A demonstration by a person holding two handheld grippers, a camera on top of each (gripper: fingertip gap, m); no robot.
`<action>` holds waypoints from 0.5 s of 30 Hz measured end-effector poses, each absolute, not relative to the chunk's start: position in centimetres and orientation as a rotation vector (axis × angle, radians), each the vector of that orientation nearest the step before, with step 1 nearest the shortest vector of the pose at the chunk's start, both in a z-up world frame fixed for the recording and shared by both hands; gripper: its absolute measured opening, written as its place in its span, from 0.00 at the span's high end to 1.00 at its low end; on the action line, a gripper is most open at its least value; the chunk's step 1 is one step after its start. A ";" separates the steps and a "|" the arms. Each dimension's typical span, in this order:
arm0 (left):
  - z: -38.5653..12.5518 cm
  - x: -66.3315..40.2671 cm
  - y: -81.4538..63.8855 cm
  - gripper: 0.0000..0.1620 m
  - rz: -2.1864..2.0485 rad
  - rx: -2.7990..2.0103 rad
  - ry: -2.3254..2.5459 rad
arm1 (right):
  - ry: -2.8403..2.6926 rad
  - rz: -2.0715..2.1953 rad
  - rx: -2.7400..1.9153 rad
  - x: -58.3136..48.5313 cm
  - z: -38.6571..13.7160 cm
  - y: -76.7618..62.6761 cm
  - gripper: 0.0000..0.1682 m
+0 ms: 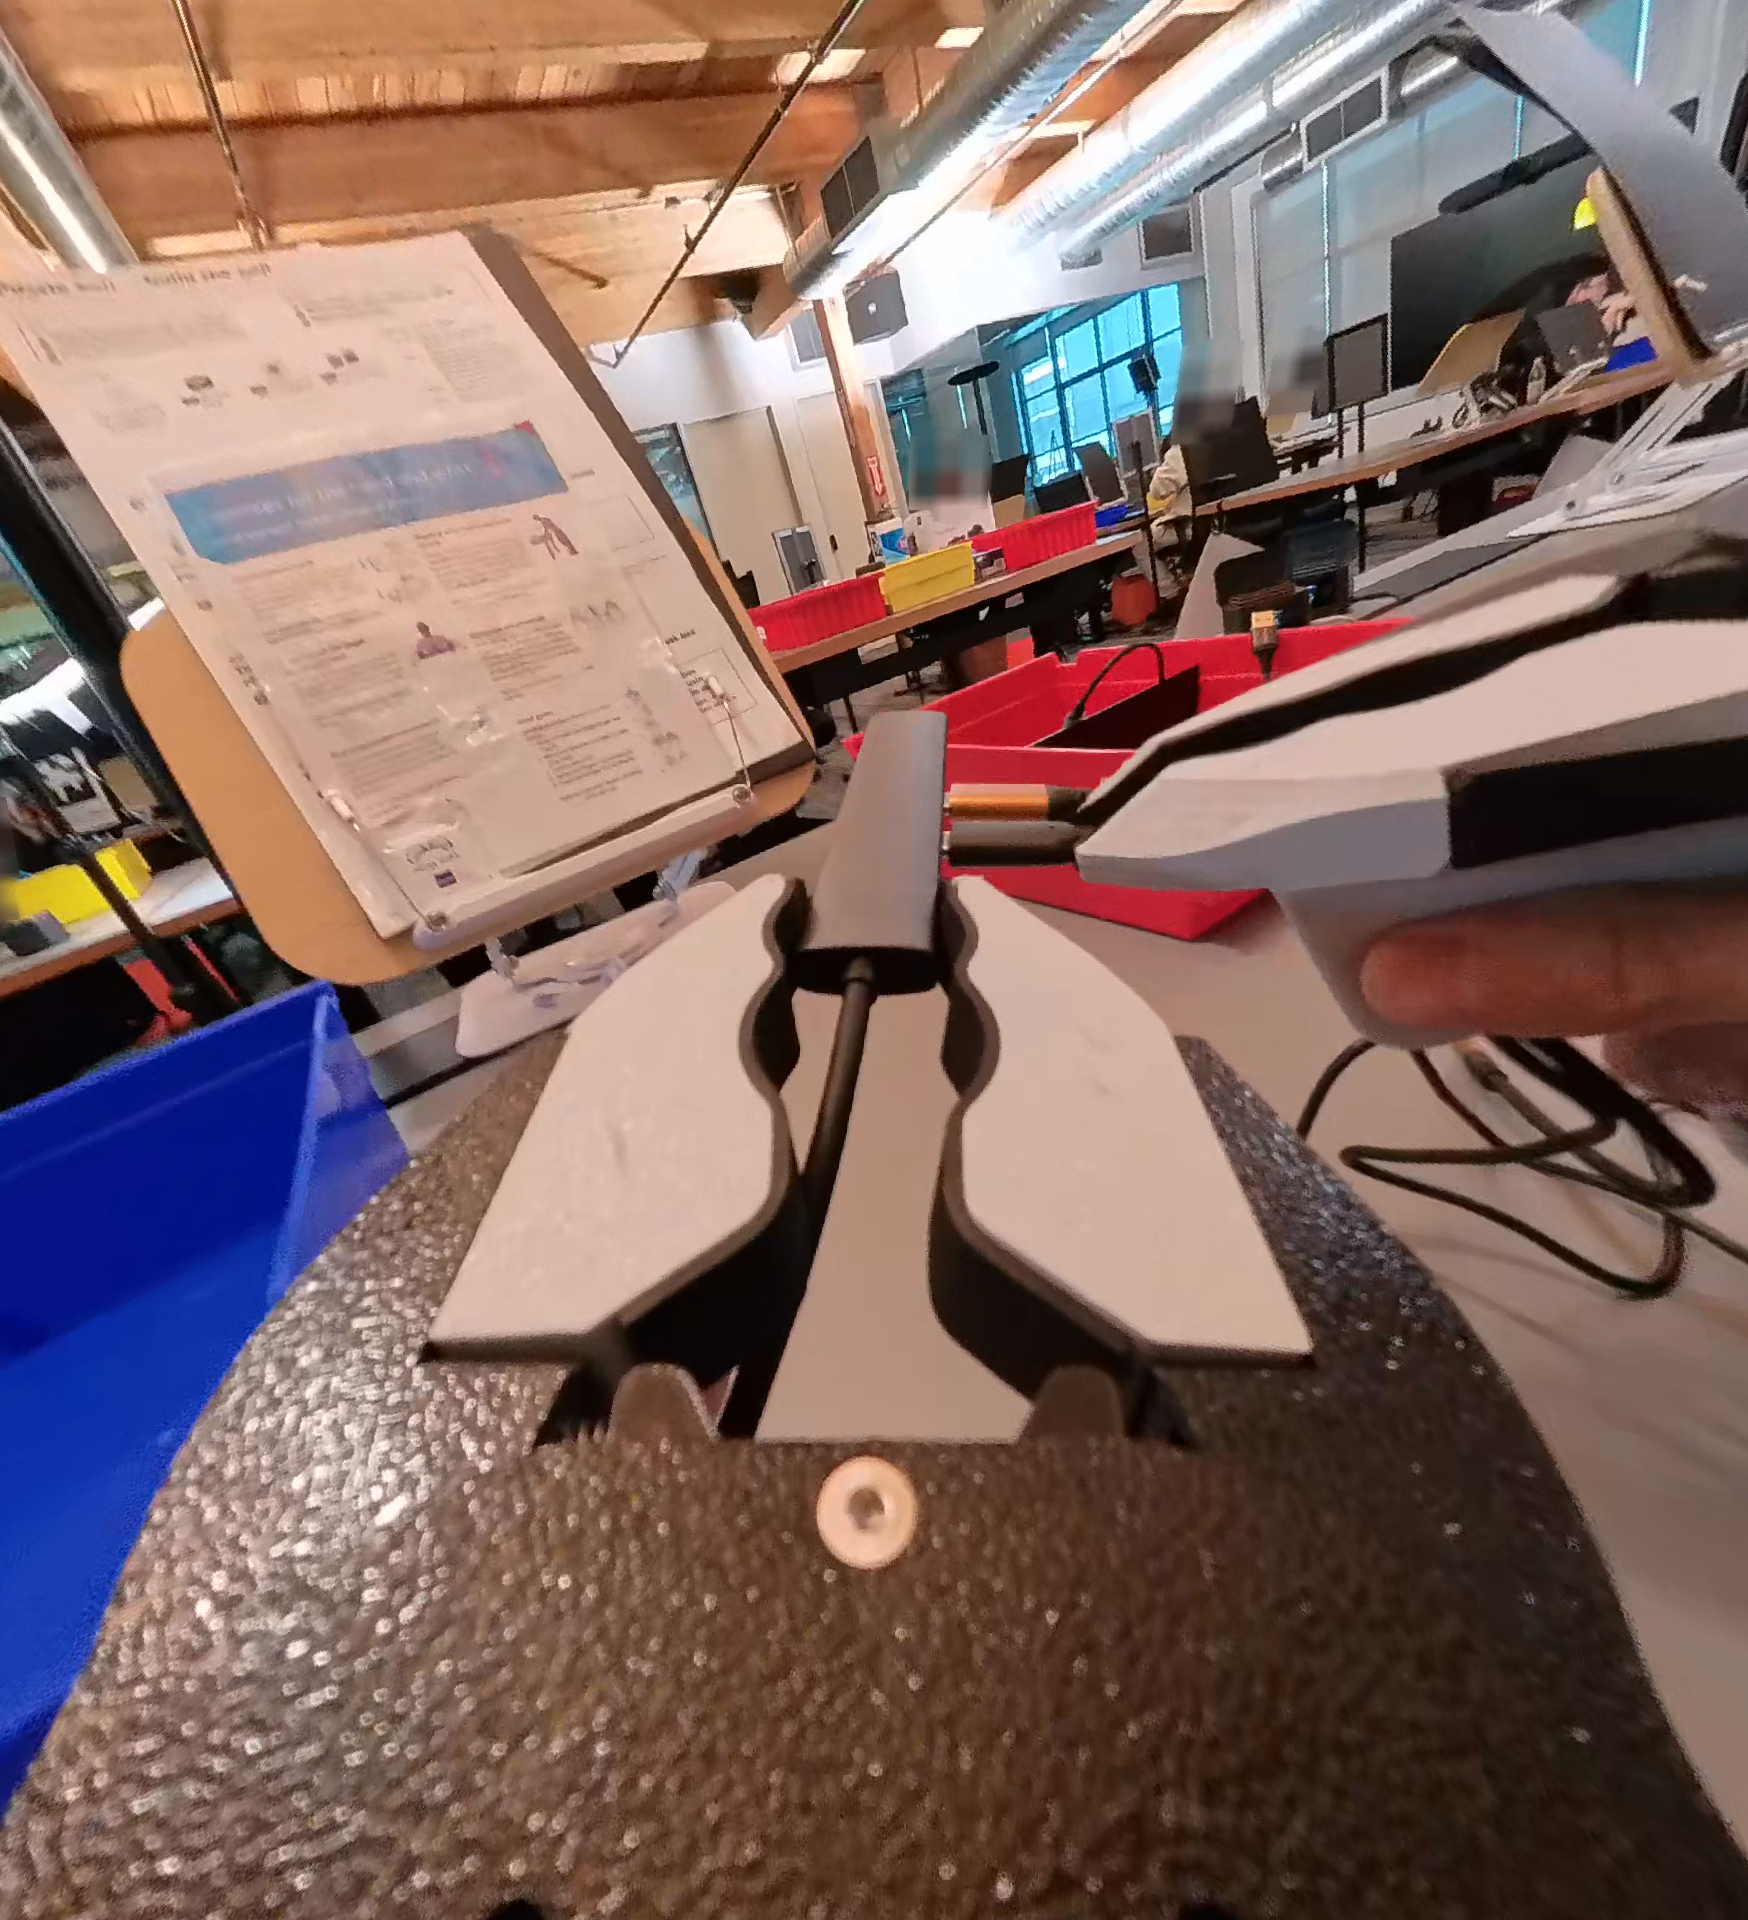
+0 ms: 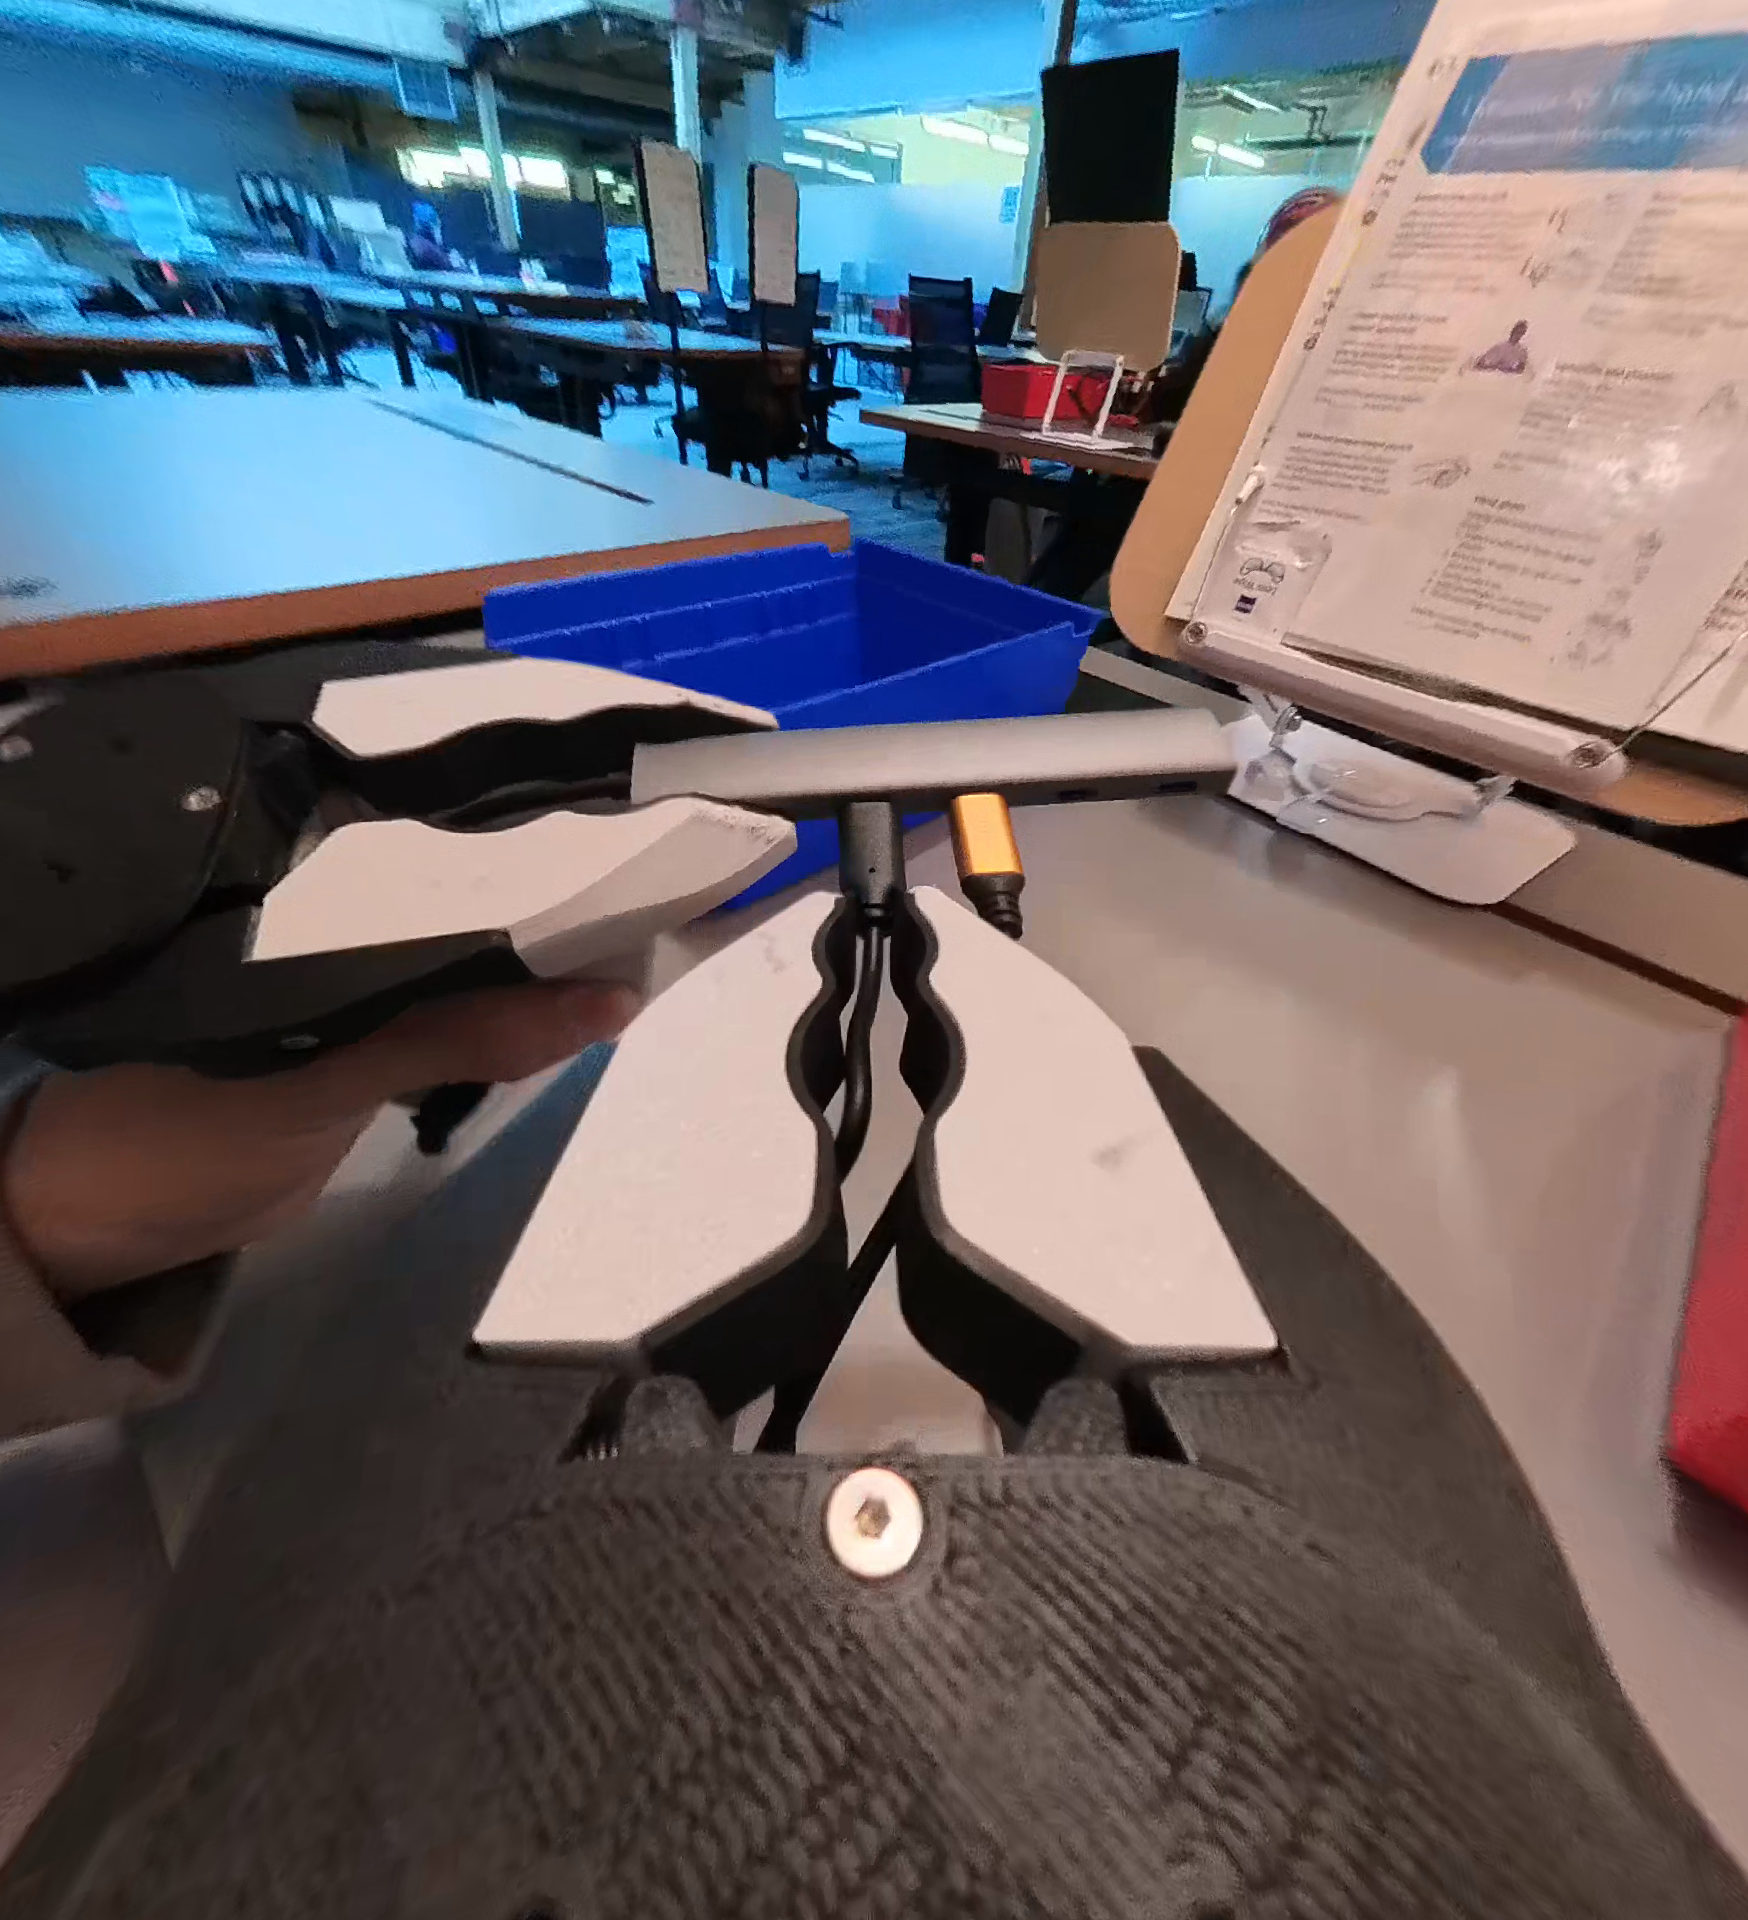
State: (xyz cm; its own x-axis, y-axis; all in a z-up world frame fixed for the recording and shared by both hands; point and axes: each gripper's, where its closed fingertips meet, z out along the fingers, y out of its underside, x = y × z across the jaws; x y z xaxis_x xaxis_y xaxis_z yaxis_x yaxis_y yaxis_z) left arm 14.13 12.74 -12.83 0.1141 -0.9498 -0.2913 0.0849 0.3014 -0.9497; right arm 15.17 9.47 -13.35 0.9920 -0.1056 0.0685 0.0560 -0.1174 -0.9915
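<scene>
While the left gripper (image 1: 870, 925) is closed on the end of a slim grey adapter (image 2: 927, 767), its own lead trailing back between the fingers, the right gripper (image 2: 875, 914) is shut on the black plug (image 2: 868, 847) seated in the adapter's side, just beside a gold plug (image 2: 984, 842). A square, steady grip in line with the socket is judged best. Beyond the fingertips are seen a blue bin (image 2: 849, 623), a document stand (image 1: 371, 582), a red bin (image 1: 1088, 727), the grey table (image 2: 1317, 1039) and a large workshop.
</scene>
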 end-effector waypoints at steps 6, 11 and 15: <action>-11.5 13.8 11.0 0.85 -0.960 -0.906 1.215 | -0.065 -0.283 -1.749 14.8 -12.1 7.6 0.95; -10.8 12.3 16.6 0.85 -0.878 -1.089 1.010 | -0.182 -0.403 -1.881 15.5 -12.5 4.9 0.96; -8.2 8.1 24.0 0.86 -0.970 -1.124 0.852 | -0.015 -0.314 -1.777 18.8 -10.2 0.1 0.96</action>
